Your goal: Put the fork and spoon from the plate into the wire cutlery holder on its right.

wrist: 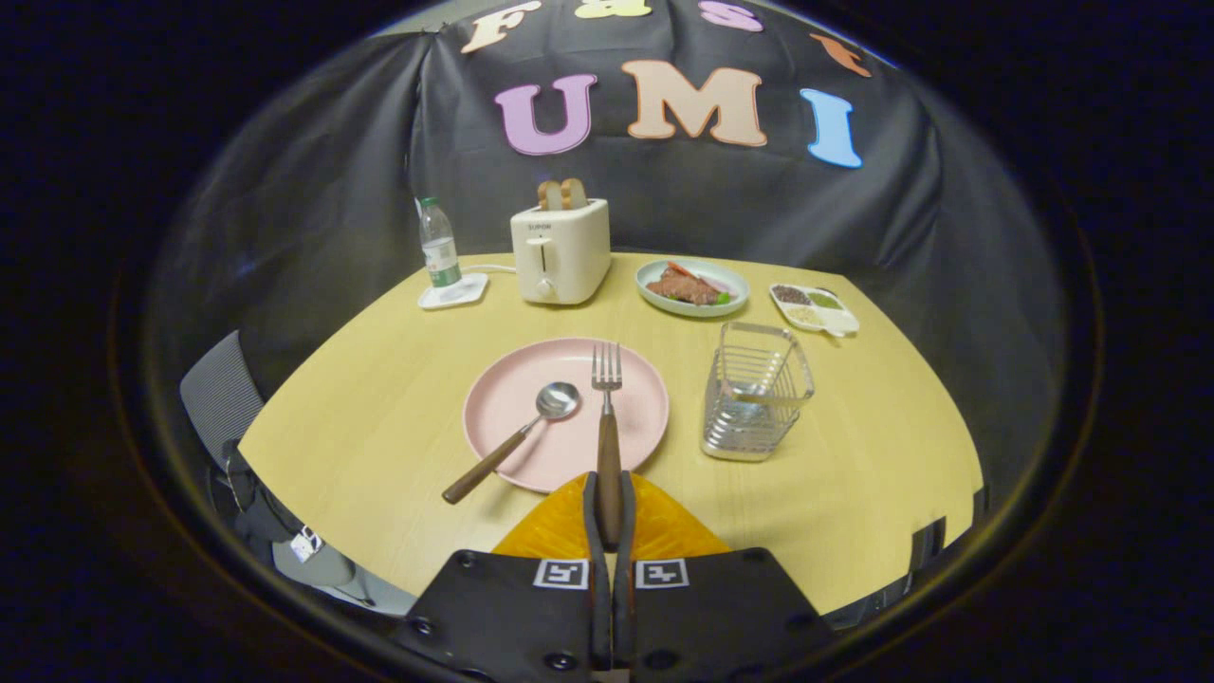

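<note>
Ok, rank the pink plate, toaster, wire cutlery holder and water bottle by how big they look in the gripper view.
Largest to smallest, as they look:
1. pink plate
2. wire cutlery holder and toaster: about alike; the toaster stands farther off, so no ranking.
3. water bottle
The gripper is shut on the fork handle.

fork (607, 398), spoon (531, 422) on plate (503, 398) | holder (756, 391) right (apart) | tongs (608, 503) clamp fork's handle

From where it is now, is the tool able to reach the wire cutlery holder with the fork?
Probably yes. The tool is shut on the wooden-handled fork, and the bare table lies between it and the wire cutlery holder.
</note>
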Available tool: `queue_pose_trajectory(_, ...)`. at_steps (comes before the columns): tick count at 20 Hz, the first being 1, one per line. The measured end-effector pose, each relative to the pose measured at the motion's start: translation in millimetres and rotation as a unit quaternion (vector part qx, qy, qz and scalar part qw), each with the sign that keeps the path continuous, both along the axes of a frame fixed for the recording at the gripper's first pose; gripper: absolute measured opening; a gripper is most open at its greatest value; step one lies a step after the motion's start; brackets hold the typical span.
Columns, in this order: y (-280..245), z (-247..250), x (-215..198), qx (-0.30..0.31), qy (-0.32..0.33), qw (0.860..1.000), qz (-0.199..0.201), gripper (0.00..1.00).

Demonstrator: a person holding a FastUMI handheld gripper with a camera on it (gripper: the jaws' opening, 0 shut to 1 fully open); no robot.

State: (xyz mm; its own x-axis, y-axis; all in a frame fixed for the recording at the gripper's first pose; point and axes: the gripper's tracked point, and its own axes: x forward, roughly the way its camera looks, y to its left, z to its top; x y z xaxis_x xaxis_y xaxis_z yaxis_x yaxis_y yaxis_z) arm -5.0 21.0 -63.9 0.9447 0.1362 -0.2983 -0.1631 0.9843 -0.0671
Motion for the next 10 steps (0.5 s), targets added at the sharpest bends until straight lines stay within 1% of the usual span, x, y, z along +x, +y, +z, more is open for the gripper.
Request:
queue_pose_trajectory(5,-30,25,-13,-0.006,0.004,1.0,-0.007,0.04)
queue_pose_trajectory(10,-72,40,-28,0.011,0.029,0.999,-0.027,0.04)
